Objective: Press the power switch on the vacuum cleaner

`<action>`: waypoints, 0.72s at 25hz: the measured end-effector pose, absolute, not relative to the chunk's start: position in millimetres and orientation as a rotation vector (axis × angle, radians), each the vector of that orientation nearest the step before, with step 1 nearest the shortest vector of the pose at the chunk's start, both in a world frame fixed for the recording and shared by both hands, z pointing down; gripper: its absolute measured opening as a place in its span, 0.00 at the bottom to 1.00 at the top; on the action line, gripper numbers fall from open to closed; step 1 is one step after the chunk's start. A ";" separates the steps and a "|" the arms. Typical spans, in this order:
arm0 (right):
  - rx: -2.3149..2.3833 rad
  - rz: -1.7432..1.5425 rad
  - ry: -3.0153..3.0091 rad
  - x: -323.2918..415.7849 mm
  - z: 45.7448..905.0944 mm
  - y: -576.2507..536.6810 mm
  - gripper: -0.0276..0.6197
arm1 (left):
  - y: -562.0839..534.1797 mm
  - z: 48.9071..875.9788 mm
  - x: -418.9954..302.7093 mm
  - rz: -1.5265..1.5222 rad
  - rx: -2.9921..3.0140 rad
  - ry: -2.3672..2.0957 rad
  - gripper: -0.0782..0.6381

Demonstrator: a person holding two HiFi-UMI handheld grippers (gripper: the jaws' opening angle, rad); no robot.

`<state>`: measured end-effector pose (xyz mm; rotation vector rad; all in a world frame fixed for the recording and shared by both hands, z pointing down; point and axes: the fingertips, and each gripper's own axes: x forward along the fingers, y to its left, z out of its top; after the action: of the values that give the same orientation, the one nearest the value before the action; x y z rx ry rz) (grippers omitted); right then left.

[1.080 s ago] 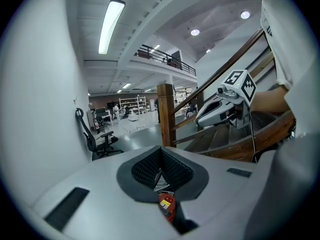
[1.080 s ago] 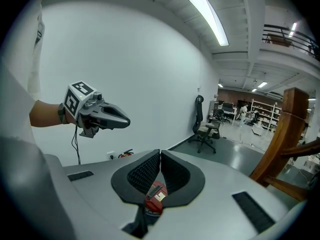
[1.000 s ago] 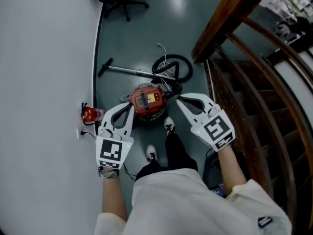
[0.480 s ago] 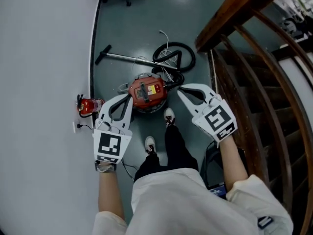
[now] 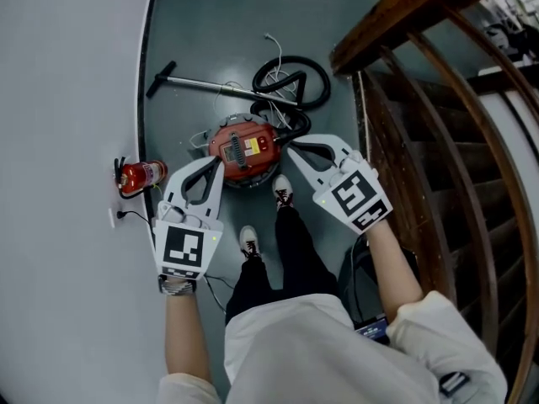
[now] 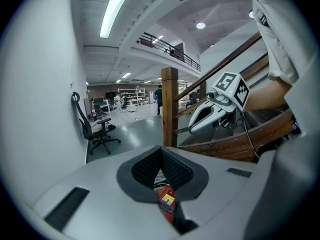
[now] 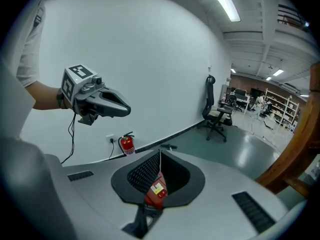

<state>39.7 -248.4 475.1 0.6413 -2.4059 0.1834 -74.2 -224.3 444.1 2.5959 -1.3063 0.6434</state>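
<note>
The red vacuum cleaner [image 5: 244,150] stands on the grey floor below me, with a grey and yellow panel on its top. My left gripper [image 5: 216,166] hangs shut just left of it, its tips over the vacuum's left edge. My right gripper [image 5: 290,150] hangs shut just right of it. Neither holds anything. In the left gripper view the vacuum cleaner [image 6: 167,204] shows through the gap behind the closed tips. The right gripper view shows the vacuum cleaner [image 7: 156,191] the same way. The switch itself is too small to make out.
A black hose [image 5: 290,82] and a metal wand [image 5: 202,84] lie beyond the vacuum. A red fire extinguisher [image 5: 139,175] stands by the white wall [image 5: 59,141]. A wooden stair railing [image 5: 404,23] runs along the right. My shoes [image 5: 282,194] stand just behind the vacuum.
The head view has shifted left and up the picture. Both grippers stay shut beside the vacuum, and the right one has edged a little closer to it.
</note>
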 end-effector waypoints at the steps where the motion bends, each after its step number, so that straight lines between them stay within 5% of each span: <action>1: 0.638 0.184 -2.401 37.3 481.7 -251.0 0.09 | -226.4 449.5 -76.1 0.636 2.586 -1.312 0.11; 18: 0.555 0.312 -2.311 34.6 601.7 -271.1 0.09 | -227.6 516.7 -92.6 0.632 2.437 -1.321 0.11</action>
<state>34.6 -271.1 601.7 0.5551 -2.3115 0.3116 -92.6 -227.6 516.7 2.4366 -1.3213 0.6317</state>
